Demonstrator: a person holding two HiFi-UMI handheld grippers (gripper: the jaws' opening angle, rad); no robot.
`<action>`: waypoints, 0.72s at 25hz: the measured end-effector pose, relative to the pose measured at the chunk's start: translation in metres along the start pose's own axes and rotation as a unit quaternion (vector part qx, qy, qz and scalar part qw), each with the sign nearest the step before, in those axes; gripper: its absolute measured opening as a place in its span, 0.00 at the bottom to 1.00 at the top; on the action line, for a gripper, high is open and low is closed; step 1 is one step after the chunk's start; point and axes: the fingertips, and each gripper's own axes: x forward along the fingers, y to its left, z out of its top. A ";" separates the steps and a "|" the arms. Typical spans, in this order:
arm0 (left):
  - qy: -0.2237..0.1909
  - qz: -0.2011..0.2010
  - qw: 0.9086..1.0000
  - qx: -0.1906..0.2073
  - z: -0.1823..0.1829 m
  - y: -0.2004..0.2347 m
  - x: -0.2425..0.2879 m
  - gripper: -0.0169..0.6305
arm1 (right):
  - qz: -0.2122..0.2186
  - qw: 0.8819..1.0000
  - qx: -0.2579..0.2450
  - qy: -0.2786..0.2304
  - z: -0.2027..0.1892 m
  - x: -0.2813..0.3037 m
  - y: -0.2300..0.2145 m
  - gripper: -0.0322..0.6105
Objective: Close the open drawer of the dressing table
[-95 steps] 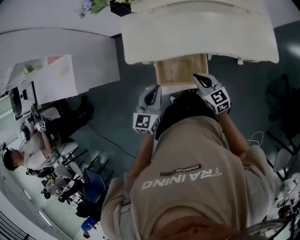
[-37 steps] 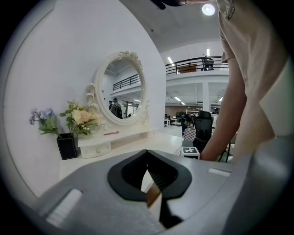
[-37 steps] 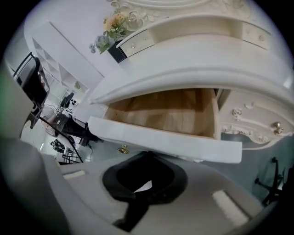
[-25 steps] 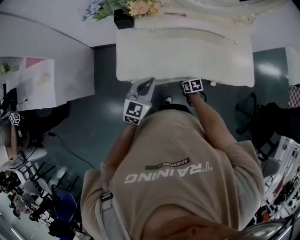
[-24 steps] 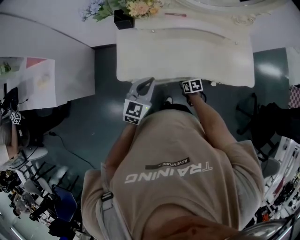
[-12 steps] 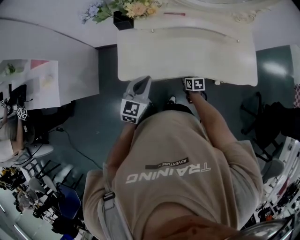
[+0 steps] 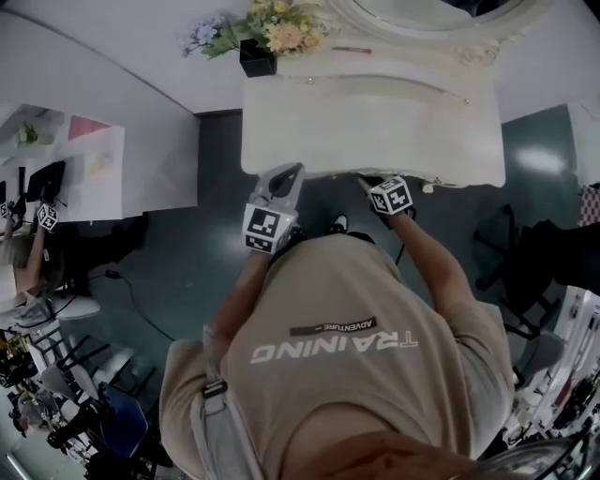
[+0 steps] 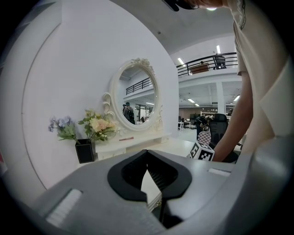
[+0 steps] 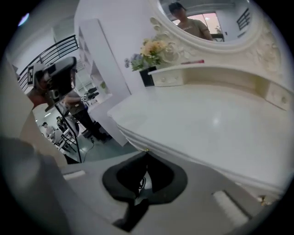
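Note:
The white dressing table (image 7: 375,112) stands in front of me, and no drawer sticks out past its front edge in the head view. My left gripper (image 7: 292,171) hovers just before that edge near the left corner, jaws shut and empty. My right gripper (image 7: 367,183) is held at the middle of the front edge, also shut on nothing. In the left gripper view the closed tips (image 8: 147,152) point over the table top (image 8: 177,146). Seen from the right gripper view, the shut tips (image 9: 147,154) sit just under the table's moulded front rim (image 9: 138,133).
A black vase of flowers (image 7: 255,54) and an oval mirror (image 7: 422,11) stand at the table's back. A long white desk (image 7: 112,131) lies to the left, with people (image 7: 33,253) and chairs beyond it. A dark office chair (image 7: 530,248) stands to the right.
The drawer stood open with its wooden inside showing 3.8 s ago; now it is out of sight under the top. Both grippers have drawn slightly back from the front edge.

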 end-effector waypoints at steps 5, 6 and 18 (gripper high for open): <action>-0.009 -0.005 1.000 -0.007 0.000 0.007 -0.009 0.04 | 0.021 0.996 -0.026 -0.085 0.065 -0.034 0.049 0.06; -0.009 -0.007 1.000 -0.007 0.000 0.008 -0.008 0.04 | 0.023 0.994 -0.029 -0.107 0.083 -0.042 0.056 0.06; -0.125 -0.006 0.991 0.051 0.166 0.027 -0.001 0.04 | -0.087 0.913 -0.202 -0.343 0.264 -0.225 0.103 0.06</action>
